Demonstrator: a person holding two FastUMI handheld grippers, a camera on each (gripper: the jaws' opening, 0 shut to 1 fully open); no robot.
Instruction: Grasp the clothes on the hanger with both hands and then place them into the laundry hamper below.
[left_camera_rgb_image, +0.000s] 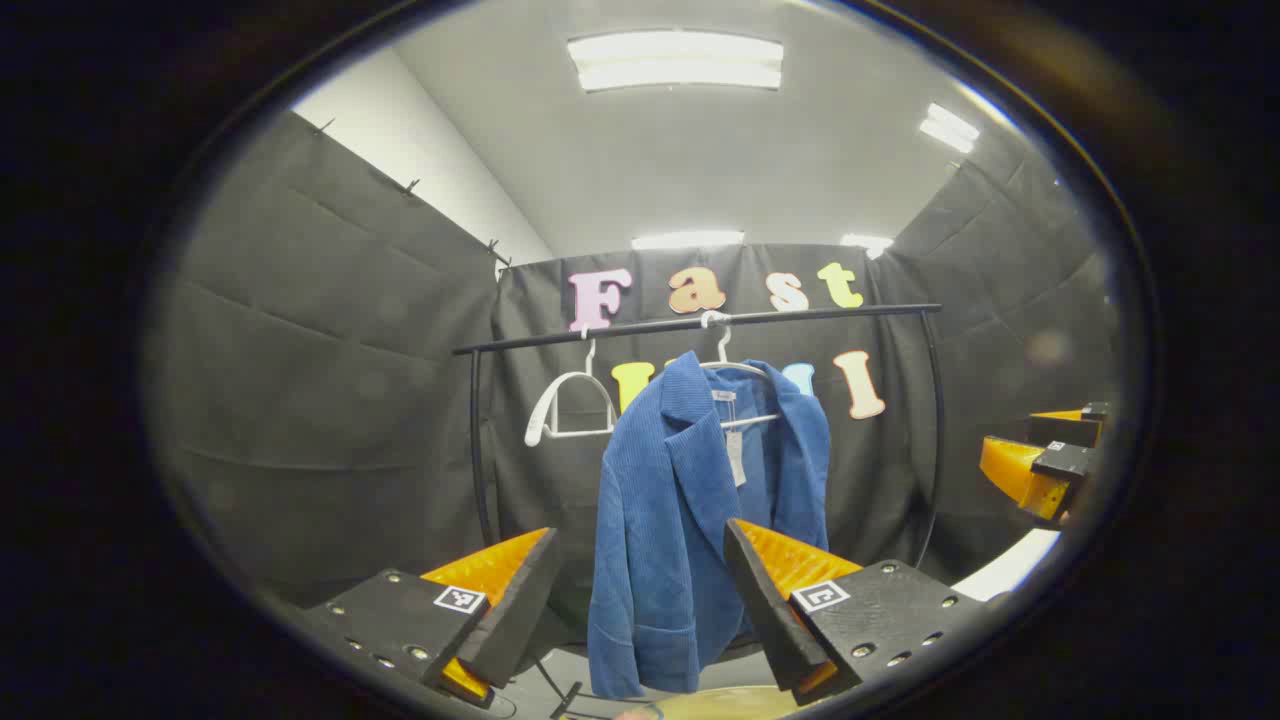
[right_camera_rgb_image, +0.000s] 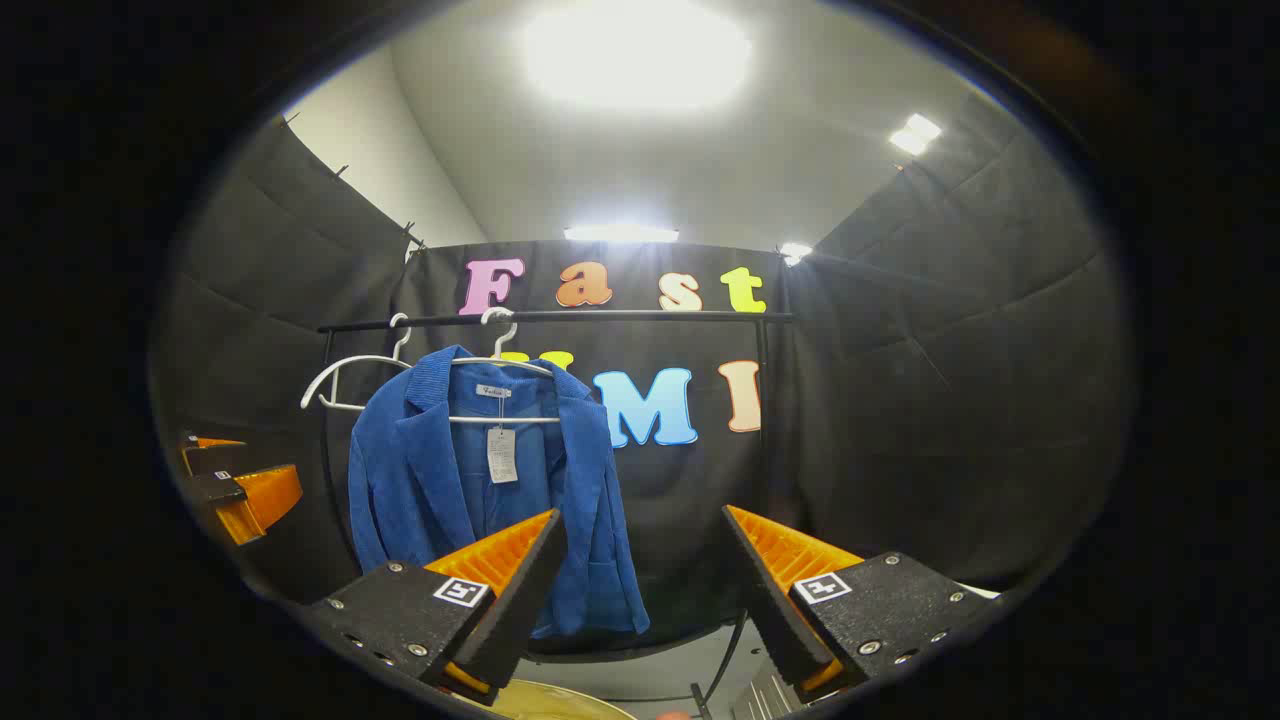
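Note:
A blue corduroy jacket (left_camera_rgb_image: 690, 500) hangs on a white hanger (left_camera_rgb_image: 725, 360) from a black rail (left_camera_rgb_image: 700, 322), with a paper tag at its collar. My left gripper (left_camera_rgb_image: 640, 590) stands open in front of it, some way short of the cloth. In the right gripper view the same jacket (right_camera_rgb_image: 480, 490) hangs left of centre, and my right gripper (right_camera_rgb_image: 645, 575) is open, aimed to the jacket's right. Far right in the left gripper view, the right gripper (left_camera_rgb_image: 1045, 465) shows. At the bottom edge a pale rim of the hamper (left_camera_rgb_image: 730, 705) peeks out.
An empty white hanger (left_camera_rgb_image: 565, 410) hangs on the rail left of the jacket. The rack's black upright posts (left_camera_rgb_image: 478, 450) stand at both ends. Black cloth walls close the booth on three sides. The hamper rim (right_camera_rgb_image: 560, 705) lies below the rack.

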